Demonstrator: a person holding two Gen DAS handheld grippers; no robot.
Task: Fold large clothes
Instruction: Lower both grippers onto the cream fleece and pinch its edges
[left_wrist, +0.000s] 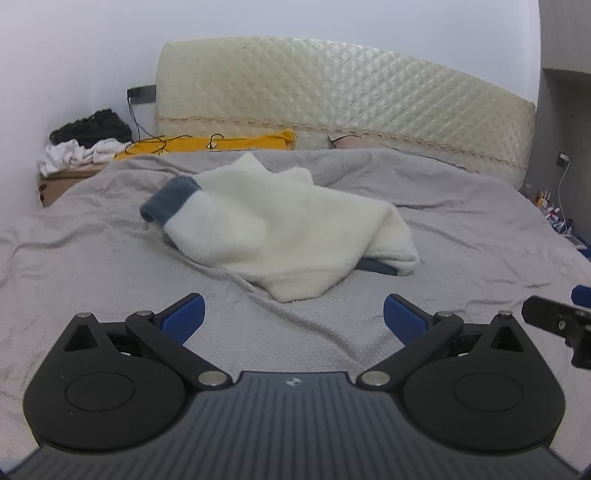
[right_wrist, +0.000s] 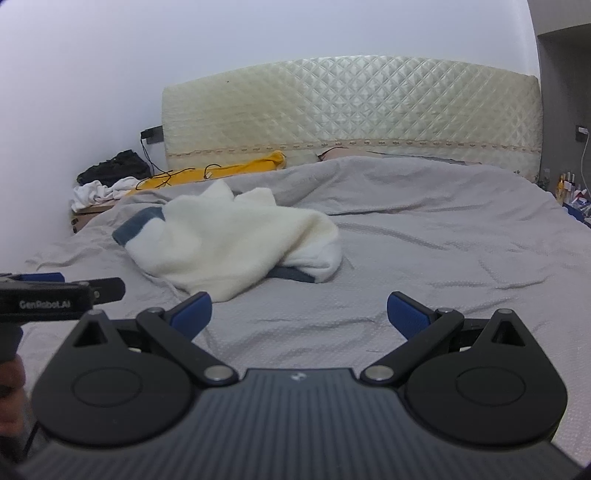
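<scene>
A fluffy white garment (left_wrist: 280, 229) with dark blue-grey cuffs lies crumpled on the grey bedspread (left_wrist: 110, 266); one cuff sticks out at its left, another dark edge peeks from under its right side. My left gripper (left_wrist: 293, 317) stands open just short of the garment's near corner, nothing between its blue pads. In the right wrist view the same garment (right_wrist: 229, 243) lies ahead to the left. My right gripper (right_wrist: 299, 314) is open over bare bedspread (right_wrist: 443, 258), to the right of the garment. The left gripper's body (right_wrist: 55, 295) shows at that view's left edge.
A quilted cream headboard (left_wrist: 332, 96) stands at the far end, with a yellow cloth (left_wrist: 221, 142) and cables before it. Black and white clothes (left_wrist: 85, 140) are piled on a box at the far left. Small items crowd the bed's right side (left_wrist: 554, 218).
</scene>
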